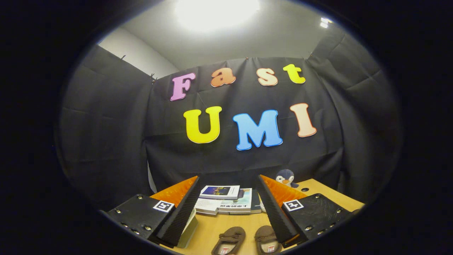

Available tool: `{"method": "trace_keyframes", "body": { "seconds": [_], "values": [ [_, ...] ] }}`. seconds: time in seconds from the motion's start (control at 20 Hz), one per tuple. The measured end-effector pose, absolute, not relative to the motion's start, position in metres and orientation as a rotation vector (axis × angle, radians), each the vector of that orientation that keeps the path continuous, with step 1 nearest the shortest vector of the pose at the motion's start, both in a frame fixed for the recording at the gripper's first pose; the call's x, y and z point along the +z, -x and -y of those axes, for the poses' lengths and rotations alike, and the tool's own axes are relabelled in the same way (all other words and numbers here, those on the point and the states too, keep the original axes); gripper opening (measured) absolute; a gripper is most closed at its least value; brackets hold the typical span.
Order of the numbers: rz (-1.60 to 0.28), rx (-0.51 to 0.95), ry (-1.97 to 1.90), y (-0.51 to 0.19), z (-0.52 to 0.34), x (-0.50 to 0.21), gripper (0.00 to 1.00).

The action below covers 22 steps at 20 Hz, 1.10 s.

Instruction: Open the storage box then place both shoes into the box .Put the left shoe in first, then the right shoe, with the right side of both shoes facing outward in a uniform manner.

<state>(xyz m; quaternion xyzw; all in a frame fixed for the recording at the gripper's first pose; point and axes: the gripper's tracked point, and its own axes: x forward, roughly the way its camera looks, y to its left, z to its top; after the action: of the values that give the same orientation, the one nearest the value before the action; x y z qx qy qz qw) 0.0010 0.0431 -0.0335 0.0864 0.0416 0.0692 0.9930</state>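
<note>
Two brown slip-on shoes lie side by side on the wooden table, between my fingers and close below them: the left one in view (229, 241) and the right one in view (266, 241), the latter partly hidden by my right finger. My gripper (228, 186) is open and held above the table, its fingers (182, 209) spread wide with nothing between them. A pale box edge (189, 226) pokes out under the left finger; I cannot tell whether it is the storage box.
A stack of books (226, 200) lies on the table (230, 221) beyond the shoes, near the booth's back wall. A small penguin plush toy (286, 177) sits at the back right. A dark hole (304, 189) marks the tabletop near it.
</note>
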Motion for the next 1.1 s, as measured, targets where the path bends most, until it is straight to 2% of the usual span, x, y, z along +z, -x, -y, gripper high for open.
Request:
{"method": "trace_keyframes", "body": {
  "seconds": [0.5,1.1],
  "values": [
    [-0.311,0.245,-0.494,0.002,-0.094,-0.095,0.96],
    [-0.532,0.274,-0.852,0.013,-0.128,-0.151,0.96]
  ]
}}
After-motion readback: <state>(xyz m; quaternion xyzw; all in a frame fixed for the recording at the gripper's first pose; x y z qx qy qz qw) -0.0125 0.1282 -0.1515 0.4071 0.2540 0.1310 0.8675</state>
